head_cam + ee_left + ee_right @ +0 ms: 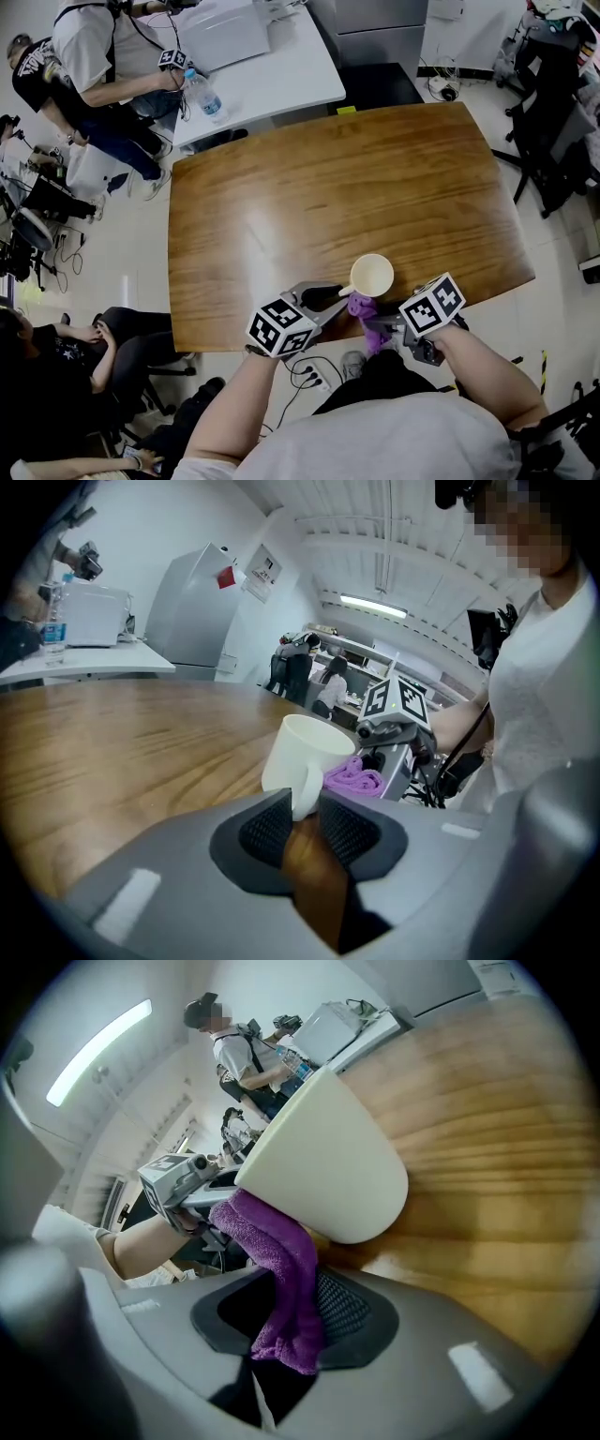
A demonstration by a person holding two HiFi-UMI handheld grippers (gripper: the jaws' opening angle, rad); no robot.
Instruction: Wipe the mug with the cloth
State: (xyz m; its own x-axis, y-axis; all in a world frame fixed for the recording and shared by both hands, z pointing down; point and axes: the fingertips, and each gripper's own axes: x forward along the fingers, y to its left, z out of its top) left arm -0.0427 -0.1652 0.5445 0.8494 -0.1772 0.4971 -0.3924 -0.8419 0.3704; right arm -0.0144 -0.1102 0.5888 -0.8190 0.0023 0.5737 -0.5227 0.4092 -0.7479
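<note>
Left gripper [302,822] tight on handle of white mug [372,276]; right gripper [291,1307] tight on purple cloth [281,1260], against mug's side.

— What kind of place is this?
— A work room, like a lab or an office. It is not a home.
— How do you know?
— There is a big wooden bench [281,216] in the middle, and a white table [291,80] at the far left with a white machine [225,33] and a water bottle [207,97] on it.
— Are people there?
— Yes. One person [94,47] stands at that table. More people [56,352] sit at the near left.
— What else?
— Black stands [33,220] and cables on the pale floor [122,272], a power strip [312,378], black chairs [548,122] at the right, a tall gray cabinet [192,607], and long lights [373,606] on the ceiling.
</note>
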